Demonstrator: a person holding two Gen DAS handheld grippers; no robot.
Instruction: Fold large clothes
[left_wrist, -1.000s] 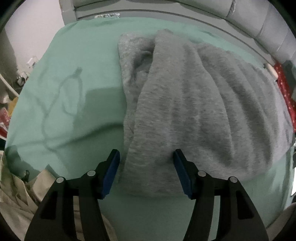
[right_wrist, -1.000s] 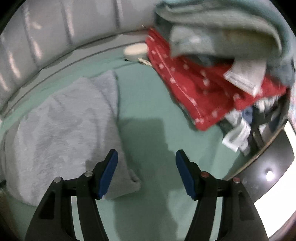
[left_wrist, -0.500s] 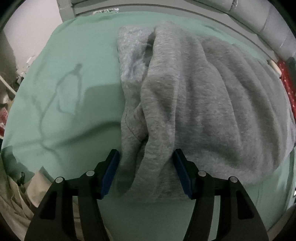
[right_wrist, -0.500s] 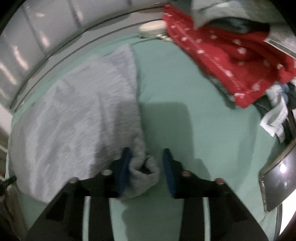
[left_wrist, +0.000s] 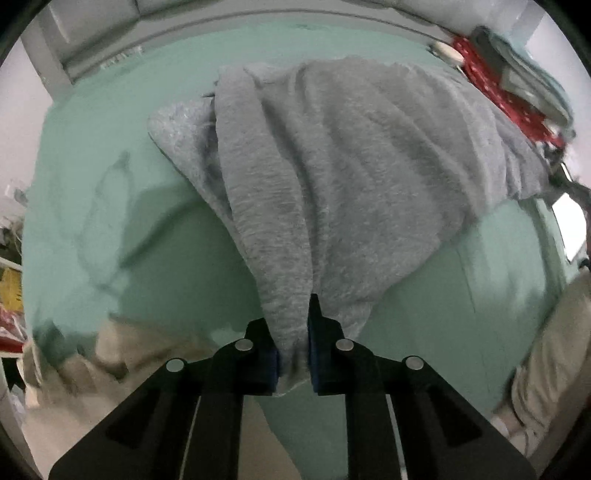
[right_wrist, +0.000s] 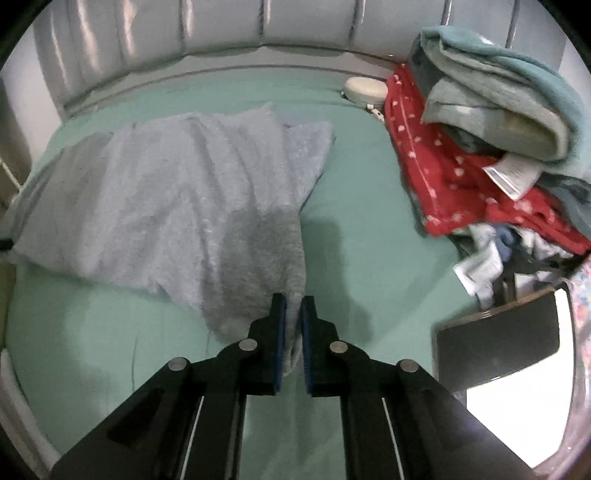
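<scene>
A large grey fleece garment lies bunched on the green bed sheet. In the left wrist view my left gripper is closing its jaws, and the blue pads pinch the garment's near corner and hold it off the sheet. The right wrist view shows the same garment spread to the left on the sheet. My right gripper is closing too, and its pads clamp a narrow fold of the other near corner. The cloth hangs stretched from both grips.
A pile of clothes, a red dotted piece under folded teal towels, sits at the right. A dark flat screen lies near the right edge, a white case by the padded headboard. Beige cloth lies near left.
Both grippers went from wide open to clamped on the garment's near corners. Both have risen and rolled, lifting the near edge off the sheet.
</scene>
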